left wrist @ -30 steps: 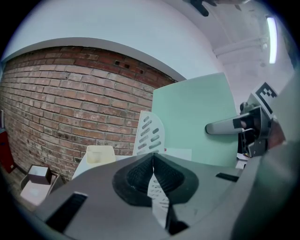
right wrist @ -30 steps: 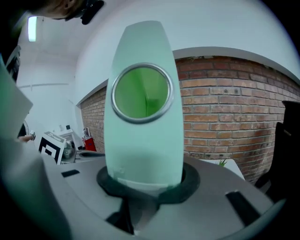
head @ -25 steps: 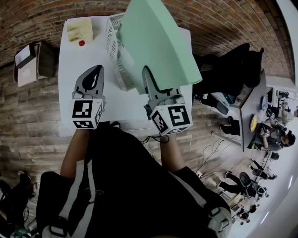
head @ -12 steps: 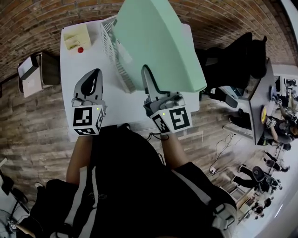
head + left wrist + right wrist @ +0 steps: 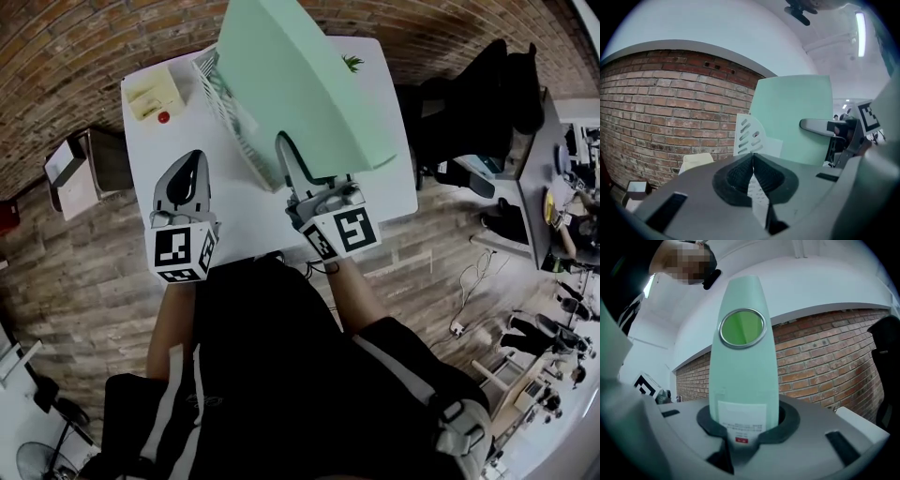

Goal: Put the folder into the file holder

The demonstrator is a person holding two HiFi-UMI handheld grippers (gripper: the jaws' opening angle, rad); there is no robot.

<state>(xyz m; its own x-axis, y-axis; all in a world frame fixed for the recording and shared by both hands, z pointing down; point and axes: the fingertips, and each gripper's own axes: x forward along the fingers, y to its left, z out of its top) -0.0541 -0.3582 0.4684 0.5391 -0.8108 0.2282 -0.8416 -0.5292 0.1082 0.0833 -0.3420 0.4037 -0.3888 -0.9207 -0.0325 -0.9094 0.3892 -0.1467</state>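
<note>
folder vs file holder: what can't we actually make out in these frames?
- Head view: the folder covers most of the file holder, hiding its slots and whether the folder's lower edge is in one. The picture's upper edge cuts off the folder's top.
- Right gripper view: the folder's spine fills the middle, the file holder is not seen, and the label print is too blurred to read.
- Left gripper view: the left gripper body hides the file holder's base.

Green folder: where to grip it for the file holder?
Span the spine at its label end, pads on the flat covers, from the person's side, as the right hand-held gripper holds the folder now; the far edge is free for the file holder.
</note>
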